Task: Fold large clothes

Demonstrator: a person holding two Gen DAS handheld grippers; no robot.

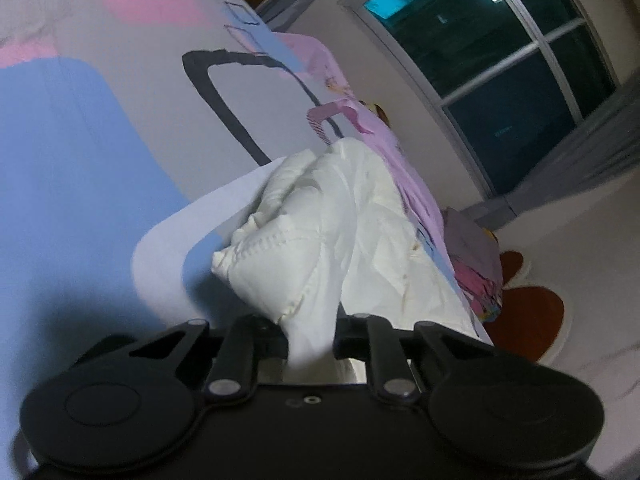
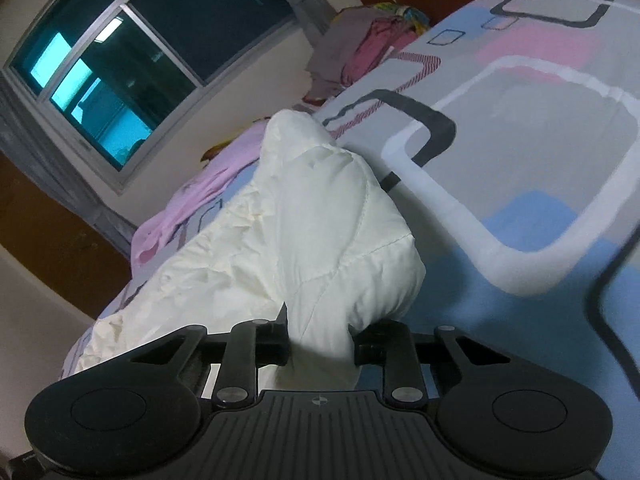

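A cream quilted padded garment (image 1: 320, 232) lies crumpled on a bed with a patterned sheet (image 1: 100, 140) of blue, grey and pink shapes. In the left wrist view one corner of it is pinched between the black jaws of my left gripper (image 1: 310, 344), which is shut on it. The right wrist view shows the same cream garment (image 2: 320, 220) bunched up, another thick fold of it clamped in my right gripper (image 2: 320, 344). Both held corners rise off the sheet (image 2: 540, 160); the remainder of the garment trails away across the bed.
A pink garment (image 1: 380, 140) lies beyond the cream one near the bed's far edge. A pile of purple and red clothes (image 2: 368, 52) sits at the bed's end. A dark window (image 1: 500, 60) is set in the wall, with a brown patterned floor mat (image 1: 528, 312) beside the bed.
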